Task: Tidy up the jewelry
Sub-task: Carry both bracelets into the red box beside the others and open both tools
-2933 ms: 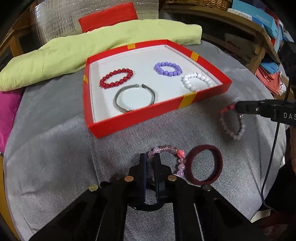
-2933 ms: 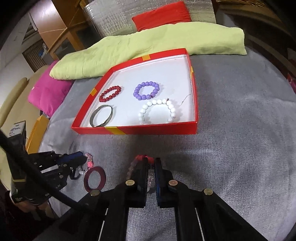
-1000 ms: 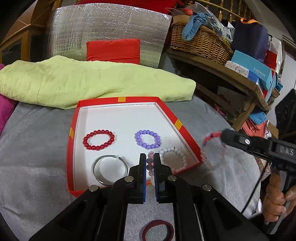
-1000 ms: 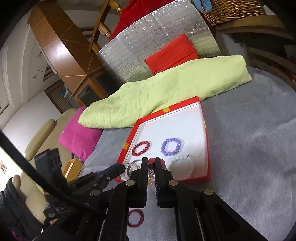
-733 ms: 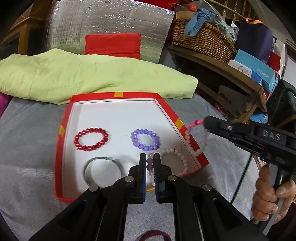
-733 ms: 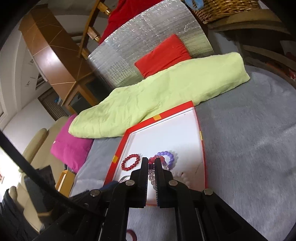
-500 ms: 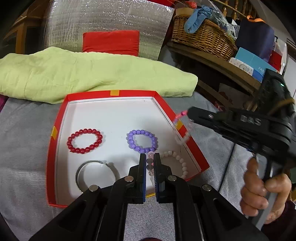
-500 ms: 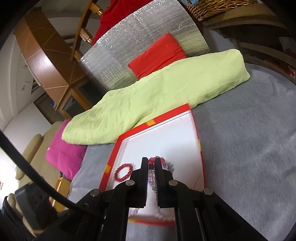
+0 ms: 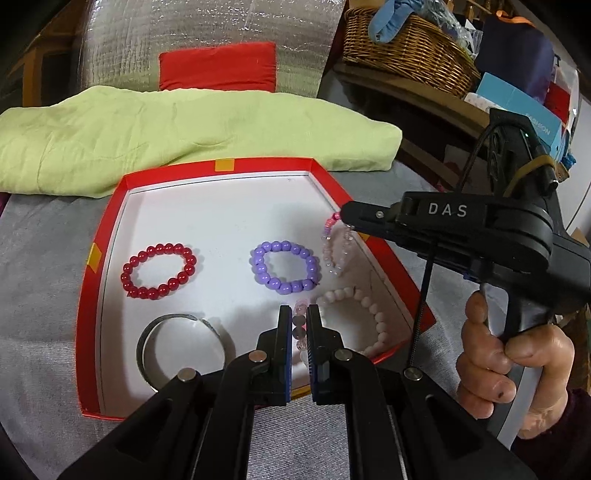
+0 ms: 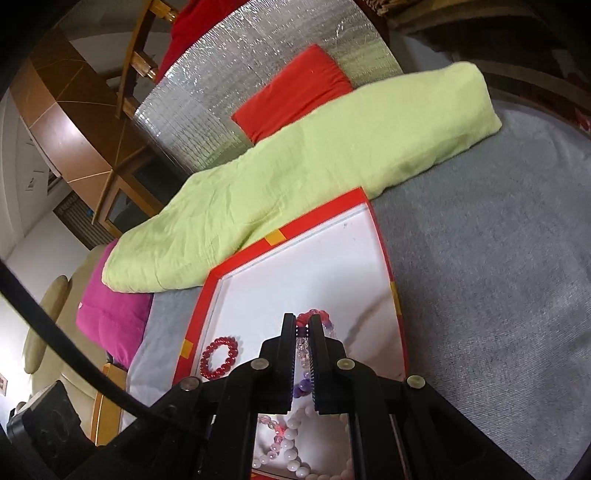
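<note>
A red tray (image 9: pixel 110 225) with a white floor holds a red bead bracelet (image 9: pixel 159 271), a purple one (image 9: pixel 284 271), a white bead bracelet (image 9: pixel 369 317) and a silver bangle (image 9: pixel 181 343). My left gripper (image 9: pixel 299 314) hangs over the tray's near side, shut on a pink bead bracelet (image 9: pixel 298 328). My right gripper (image 9: pixel 344 217), held by a hand (image 9: pixel 517 369), reaches in over the tray's right rim. It is shut on a pale pink bracelet (image 9: pixel 334 251) that dangles above the floor beside the purple one. In the right wrist view the right gripper (image 10: pixel 303 321) clamps those clear beads (image 10: pixel 303 343) above the tray (image 10: pixel 295 225).
A light green cushion (image 9: pixel 184 136) lies along the tray's far side, with a red cushion (image 9: pixel 218 70) and a silver foil panel (image 9: pixel 221 26) behind it. A shelf with a wicker basket (image 9: pixel 406 51) and boxes stands at the right. A magenta cushion (image 10: pixel 110 314) lies left. Grey cloth (image 10: pixel 498 258) covers the table.
Both grippers lifted their bracelets off the grey cloth and carried them over the tray. In the last second the right gripper swung left across the tray's right rim and sank.
</note>
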`<state>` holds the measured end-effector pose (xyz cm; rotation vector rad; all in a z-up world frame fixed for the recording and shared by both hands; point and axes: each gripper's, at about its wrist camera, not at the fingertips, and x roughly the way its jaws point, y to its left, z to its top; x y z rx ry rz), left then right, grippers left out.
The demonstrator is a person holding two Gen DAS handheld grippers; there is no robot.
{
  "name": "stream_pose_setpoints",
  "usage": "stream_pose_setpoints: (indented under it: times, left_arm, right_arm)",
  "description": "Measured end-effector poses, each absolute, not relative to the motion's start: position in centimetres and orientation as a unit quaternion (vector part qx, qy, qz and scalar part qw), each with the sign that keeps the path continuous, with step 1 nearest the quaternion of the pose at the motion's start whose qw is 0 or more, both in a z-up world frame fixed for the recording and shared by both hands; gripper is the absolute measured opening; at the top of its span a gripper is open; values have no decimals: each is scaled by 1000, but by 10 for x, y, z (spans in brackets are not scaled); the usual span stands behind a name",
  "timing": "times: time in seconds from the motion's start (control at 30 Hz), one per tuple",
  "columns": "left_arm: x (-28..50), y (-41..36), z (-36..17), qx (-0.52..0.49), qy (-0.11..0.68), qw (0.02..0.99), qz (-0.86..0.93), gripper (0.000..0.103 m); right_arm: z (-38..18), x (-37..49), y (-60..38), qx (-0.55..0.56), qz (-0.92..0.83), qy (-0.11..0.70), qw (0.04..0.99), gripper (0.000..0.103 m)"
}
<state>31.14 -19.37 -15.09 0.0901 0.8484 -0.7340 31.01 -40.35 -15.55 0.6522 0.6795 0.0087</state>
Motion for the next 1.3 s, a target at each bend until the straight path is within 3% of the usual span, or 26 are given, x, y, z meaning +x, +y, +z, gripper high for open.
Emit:
stream_pose_setpoints:
  times: [0.7,0.83,1.0,1.3]
  left_arm:
    - [315,-194,-152,83,398,860,-309,8]
    - [317,-186,-145,70,386,869,-301,18]
    - [326,-165,-135,50,374,887,-266,20]
    - [325,-110,-123,47,353,913,-201,33]
  right_arm:
    - [-164,308,-410,304,-33,350,886,10]
    - [-161,305,-413,308,-37,344,886,25]
    - [-151,297,-414,299,-31,332,894,25]
    - [-136,274,-405,264,-7,333,905,25]
